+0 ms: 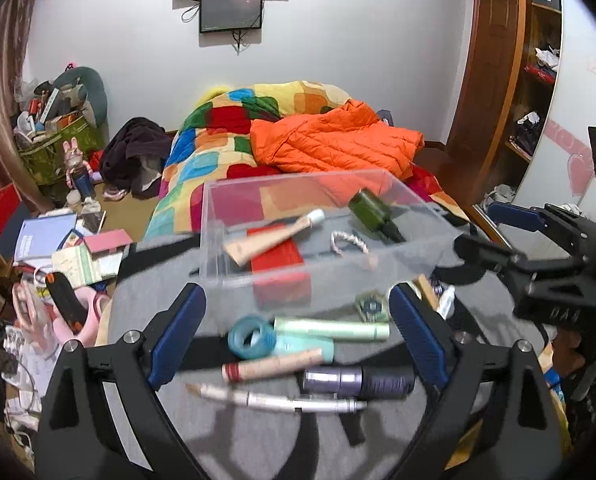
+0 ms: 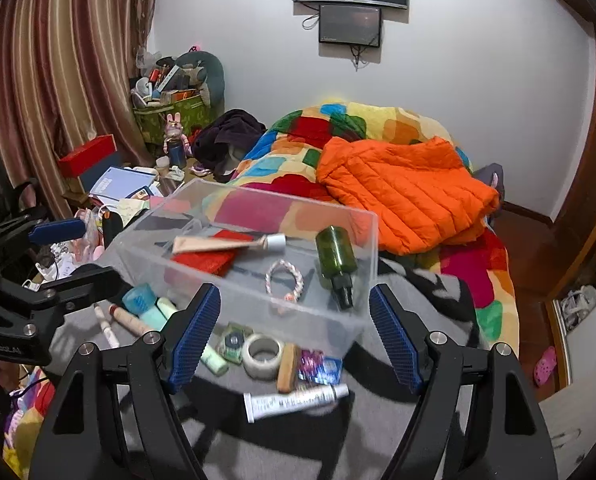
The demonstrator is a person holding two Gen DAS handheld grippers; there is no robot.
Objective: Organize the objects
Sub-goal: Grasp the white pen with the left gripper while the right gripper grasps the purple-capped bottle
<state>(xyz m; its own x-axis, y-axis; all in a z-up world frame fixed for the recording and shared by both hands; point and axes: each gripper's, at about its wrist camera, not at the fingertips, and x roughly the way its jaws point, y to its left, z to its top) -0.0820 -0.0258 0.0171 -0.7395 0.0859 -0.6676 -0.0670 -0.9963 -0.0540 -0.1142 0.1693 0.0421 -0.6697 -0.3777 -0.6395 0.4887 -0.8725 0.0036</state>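
Observation:
A clear plastic box stands on a grey blanket. Inside lie a green bottle, a beige tube, a red pouch and a bracelet. My left gripper is open and empty over a blue tape roll, a pale green tube, a beige stick, a purple tube and a pen. My right gripper is open and empty over a white tape roll and a white tube.
An orange jacket lies on a patchwork quilt behind the box. Books and clutter cover the floor at left. A wardrobe stands at right. Each gripper shows at the edge of the other's view.

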